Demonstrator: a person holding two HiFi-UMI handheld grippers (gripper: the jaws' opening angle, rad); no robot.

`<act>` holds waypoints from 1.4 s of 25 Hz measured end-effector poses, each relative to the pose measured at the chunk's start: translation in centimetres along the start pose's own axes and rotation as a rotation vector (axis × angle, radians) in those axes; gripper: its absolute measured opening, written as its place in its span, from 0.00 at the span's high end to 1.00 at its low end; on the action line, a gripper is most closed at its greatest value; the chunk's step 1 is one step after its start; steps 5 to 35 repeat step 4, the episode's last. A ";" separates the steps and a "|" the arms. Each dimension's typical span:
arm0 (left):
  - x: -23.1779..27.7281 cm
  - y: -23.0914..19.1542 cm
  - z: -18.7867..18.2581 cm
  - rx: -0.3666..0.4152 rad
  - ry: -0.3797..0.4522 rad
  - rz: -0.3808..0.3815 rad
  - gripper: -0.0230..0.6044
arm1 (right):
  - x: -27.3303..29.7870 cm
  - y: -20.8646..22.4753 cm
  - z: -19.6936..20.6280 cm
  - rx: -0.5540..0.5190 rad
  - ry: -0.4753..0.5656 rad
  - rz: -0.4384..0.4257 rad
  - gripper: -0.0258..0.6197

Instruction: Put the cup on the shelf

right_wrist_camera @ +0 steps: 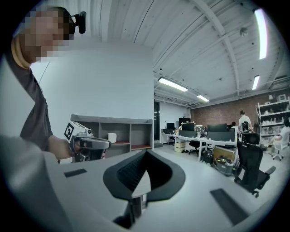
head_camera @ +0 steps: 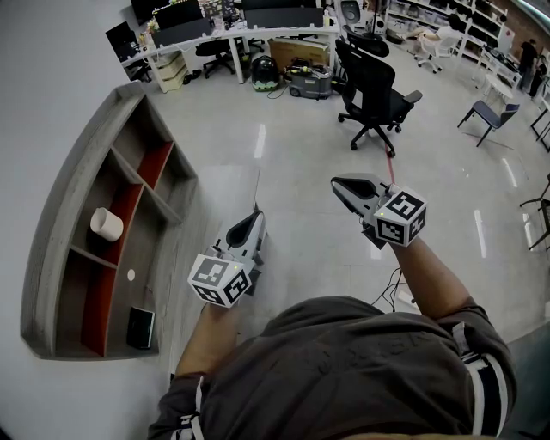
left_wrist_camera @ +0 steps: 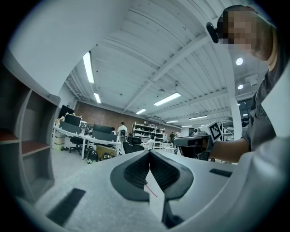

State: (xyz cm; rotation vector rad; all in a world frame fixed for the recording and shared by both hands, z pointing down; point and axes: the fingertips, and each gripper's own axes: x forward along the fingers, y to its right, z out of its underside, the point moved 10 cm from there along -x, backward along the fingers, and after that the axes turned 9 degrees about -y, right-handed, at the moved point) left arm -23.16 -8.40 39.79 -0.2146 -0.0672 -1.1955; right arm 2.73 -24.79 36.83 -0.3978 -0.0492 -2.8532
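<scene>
1. A black office chair (head_camera: 375, 90) stands on the grey floor (head_camera: 292, 172), far and a little to the right.
2. A long white desk (head_camera: 232, 39) with dark monitors (head_camera: 176, 15) is far left.
3. A cardboard box (head_camera: 298, 53) is by that desk, near a green-and-black machine (head_camera: 264, 73).
4. A blue chair (head_camera: 488, 114) stands far right.

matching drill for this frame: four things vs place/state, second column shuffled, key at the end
1. cup
2. left gripper
3. office chair
4. black box

A. out on the open floor
B. jaws shut, nothing between them
C. resting on a red board
D. end compartment of the shelf, nearest the person

Pairs: 1-C, 2-B, 3-A, 4-D
</scene>
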 end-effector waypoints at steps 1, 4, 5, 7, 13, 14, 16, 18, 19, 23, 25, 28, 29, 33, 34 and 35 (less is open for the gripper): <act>0.0 0.0 0.0 0.000 -0.001 0.000 0.96 | 0.0 0.0 0.0 0.001 0.000 0.000 0.98; -0.1 0.0 -0.1 0.000 -0.002 0.000 0.97 | 0.1 -0.1 0.0 0.004 -0.001 0.000 0.98; -0.1 0.0 -0.1 0.000 -0.002 0.000 0.97 | 0.1 -0.1 0.0 0.004 -0.001 0.000 0.98; -0.1 0.0 -0.1 0.000 -0.002 0.000 0.97 | 0.1 -0.1 0.0 0.004 -0.001 0.000 0.98; -0.1 0.0 -0.1 0.000 -0.002 0.000 0.97 | 0.1 -0.1 0.0 0.004 -0.001 0.000 0.98; -0.1 0.0 -0.1 0.000 -0.002 0.000 0.97 | 0.1 -0.1 0.0 0.004 -0.001 0.000 0.98; -0.1 0.0 -0.1 0.000 -0.002 0.000 0.97 | 0.1 -0.1 0.0 0.004 -0.001 0.000 0.98; -0.1 0.0 -0.1 0.000 -0.002 0.000 0.97 | 0.1 -0.1 0.0 0.004 -0.001 0.000 0.98; -0.1 0.0 -0.1 0.000 -0.002 0.000 0.97 | 0.1 -0.1 0.0 0.004 -0.001 0.000 0.98; -0.1 0.0 -0.1 0.000 -0.002 0.000 0.97 | 0.1 -0.1 0.0 0.004 -0.001 0.000 0.98; -0.1 0.0 -0.1 0.000 -0.002 0.000 0.97 | 0.1 -0.1 0.0 0.004 -0.001 0.000 0.98; -0.1 0.0 -0.1 0.000 -0.002 0.000 0.97 | 0.1 -0.1 0.0 0.004 -0.001 0.000 0.98; -0.1 0.0 -0.1 0.000 -0.002 0.000 0.97 | 0.1 -0.1 0.0 0.004 -0.001 0.000 0.98; -0.1 0.0 -0.1 0.000 -0.002 0.000 0.97 | 0.1 -0.1 0.0 0.004 -0.001 0.000 0.98; -0.1 0.0 -0.1 0.000 -0.002 0.000 0.97 | 0.1 -0.1 0.0 0.004 -0.001 0.000 0.98; -0.1 0.0 -0.1 0.000 -0.002 0.000 0.97 | 0.1 -0.1 0.0 0.004 -0.001 0.000 0.98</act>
